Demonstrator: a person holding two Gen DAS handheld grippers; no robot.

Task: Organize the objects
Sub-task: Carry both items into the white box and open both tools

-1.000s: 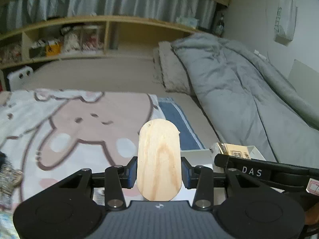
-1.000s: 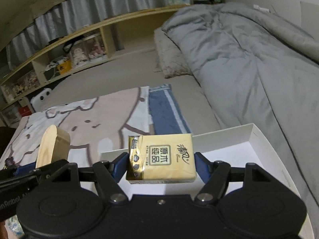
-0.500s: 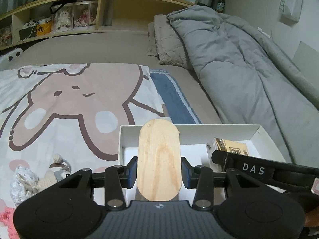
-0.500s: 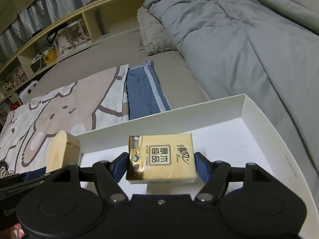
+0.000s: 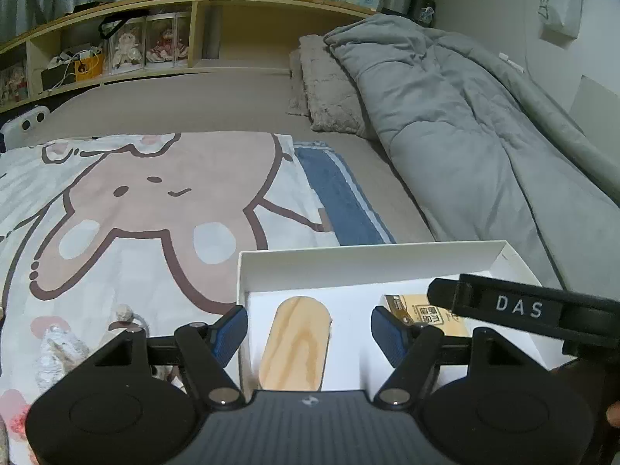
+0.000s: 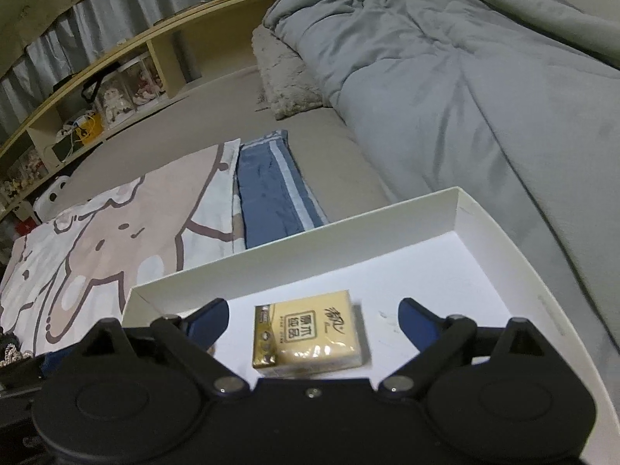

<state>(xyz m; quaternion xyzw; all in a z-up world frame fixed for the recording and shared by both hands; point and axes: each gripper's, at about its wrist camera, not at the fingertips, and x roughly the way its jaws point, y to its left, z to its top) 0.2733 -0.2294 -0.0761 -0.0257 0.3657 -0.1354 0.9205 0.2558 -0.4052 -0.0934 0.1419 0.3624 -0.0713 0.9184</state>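
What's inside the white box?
A wooden piece and a yellow tissue pack lie inside the box. The tongs cover its near part.

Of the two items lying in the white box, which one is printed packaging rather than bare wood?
The yellow tissue pack, lying between the right gripper's open fingers. The other item, the rounded wooden block, is plain grain with no print.

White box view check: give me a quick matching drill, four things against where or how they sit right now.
1. wooden piece
2. tissue pack
3. grey duvet
4. blue striped cloth

a. bunched on the bed beyond the white box
b. between the open left gripper jaws
c. flat beside the cartoon blanket
d. between the open right gripper jaws

Pairs: 1-b, 2-d, 3-a, 4-c
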